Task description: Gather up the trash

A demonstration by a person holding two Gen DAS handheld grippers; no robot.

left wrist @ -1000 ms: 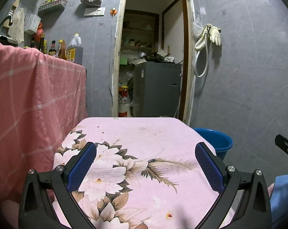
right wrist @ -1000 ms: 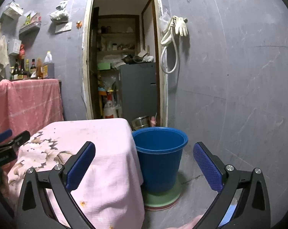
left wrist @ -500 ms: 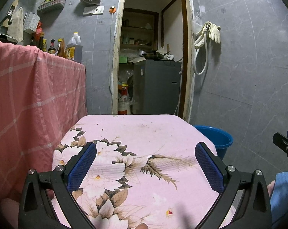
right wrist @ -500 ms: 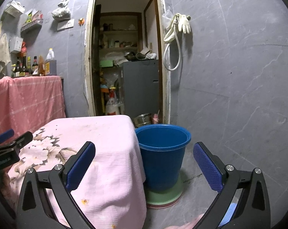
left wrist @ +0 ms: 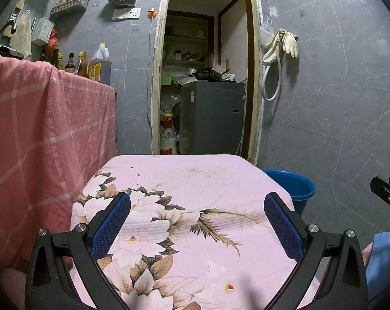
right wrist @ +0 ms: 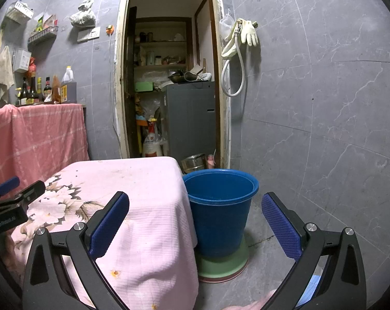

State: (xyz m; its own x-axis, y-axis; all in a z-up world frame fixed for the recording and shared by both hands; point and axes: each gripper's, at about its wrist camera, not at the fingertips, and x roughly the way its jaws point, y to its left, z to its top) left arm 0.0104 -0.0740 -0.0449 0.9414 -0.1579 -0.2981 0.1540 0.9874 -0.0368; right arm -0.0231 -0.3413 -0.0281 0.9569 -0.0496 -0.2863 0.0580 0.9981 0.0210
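Observation:
A blue bucket (right wrist: 220,206) stands on a green base on the floor, right beside a low table draped in a pink floral cloth (left wrist: 189,206). In the left wrist view only the bucket's rim (left wrist: 290,183) shows past the table's right corner. My left gripper (left wrist: 197,222) hangs open over the cloth with nothing between its fingers. My right gripper (right wrist: 195,219) is open too, held above the table's right edge and the bucket, empty. I see no loose trash on the cloth, only small stains.
A taller counter under a pink checked cloth (left wrist: 39,134) stands to the left, with bottles (left wrist: 99,64) on top. Straight ahead an open doorway (right wrist: 169,77) leads to a storeroom with a grey appliance (right wrist: 189,118). Gloves and a hose (right wrist: 241,41) hang on the grey tiled wall.
Both grippers have drifted slightly back and upward; the table and bucket sit a little lower in each view. Both stay open and empty.

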